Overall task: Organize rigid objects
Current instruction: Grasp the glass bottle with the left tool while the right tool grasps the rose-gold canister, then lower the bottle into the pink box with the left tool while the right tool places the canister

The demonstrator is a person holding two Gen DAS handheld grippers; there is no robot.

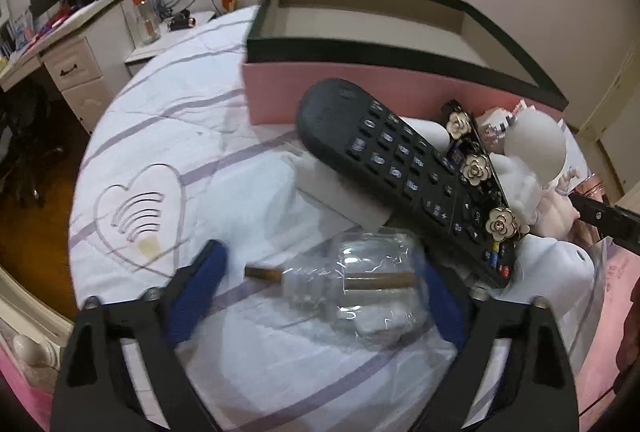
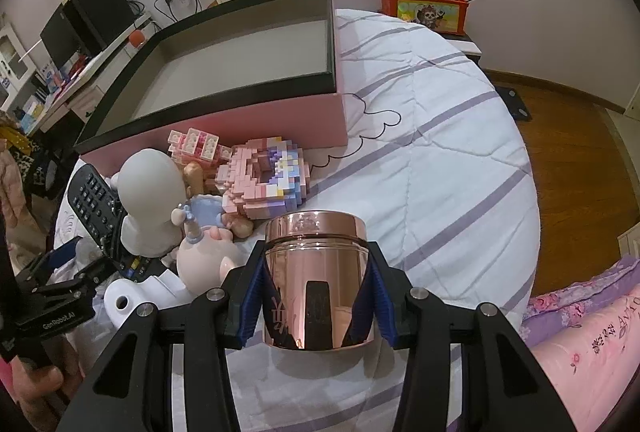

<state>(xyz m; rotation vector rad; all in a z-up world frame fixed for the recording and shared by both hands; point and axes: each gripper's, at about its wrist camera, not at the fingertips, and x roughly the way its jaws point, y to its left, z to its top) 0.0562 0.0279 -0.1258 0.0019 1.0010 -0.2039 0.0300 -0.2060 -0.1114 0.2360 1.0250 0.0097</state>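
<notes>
Right tool (image 2: 316,296) clamped on a shiny copper canister (image 2: 318,278), upright, held over the striped bed (image 2: 440,160). Left tool (image 1: 320,296) open, pads either side of a clear plastic-wrapped brush (image 1: 352,284) lying on the bed, not pressing it. Black remote (image 1: 404,168) leans on the toy pile beside the pink box (image 2: 240,72), which sits empty on the bed.

Your box (image 2: 224,136) sits on the bed (image 2: 440,152); toy pile in front of it, remote (image 1: 400,172) leaning on the pile's left, tin (image 2: 316,280) nearest you.
</notes>
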